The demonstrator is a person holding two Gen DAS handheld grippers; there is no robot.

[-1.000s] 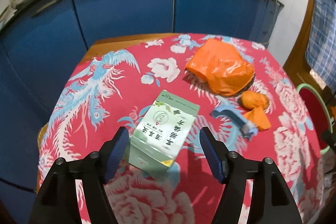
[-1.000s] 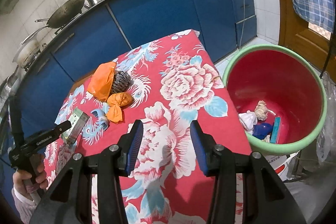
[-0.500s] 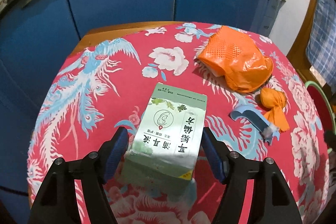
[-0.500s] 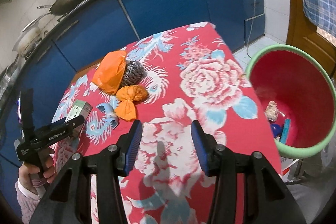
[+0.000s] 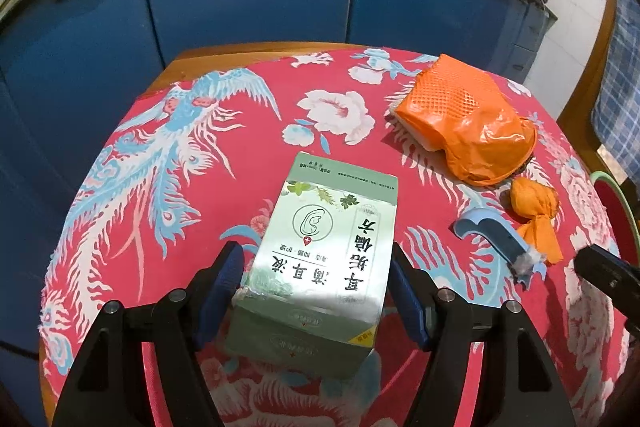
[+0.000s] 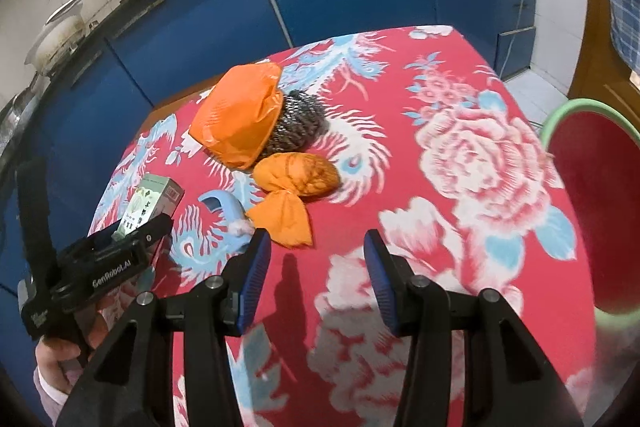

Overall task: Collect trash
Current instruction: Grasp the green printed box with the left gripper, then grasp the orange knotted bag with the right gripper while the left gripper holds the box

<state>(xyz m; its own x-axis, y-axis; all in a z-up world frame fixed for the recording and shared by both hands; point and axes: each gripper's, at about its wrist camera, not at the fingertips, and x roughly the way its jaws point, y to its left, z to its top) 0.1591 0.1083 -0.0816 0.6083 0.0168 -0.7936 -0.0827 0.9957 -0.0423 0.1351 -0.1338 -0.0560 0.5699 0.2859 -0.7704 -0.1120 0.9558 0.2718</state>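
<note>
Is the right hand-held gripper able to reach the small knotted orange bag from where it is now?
Probably yes. The right hand-held gripper is open and empty, and the knotted orange bag lies just ahead of its fingers with only bare tablecloth between.

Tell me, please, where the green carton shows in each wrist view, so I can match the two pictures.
Left wrist: green carton low in the centre, between the left gripper jaws.
Right wrist: small at the left edge, behind the other gripper.
Shared landmark: the knotted orange bag.
</note>
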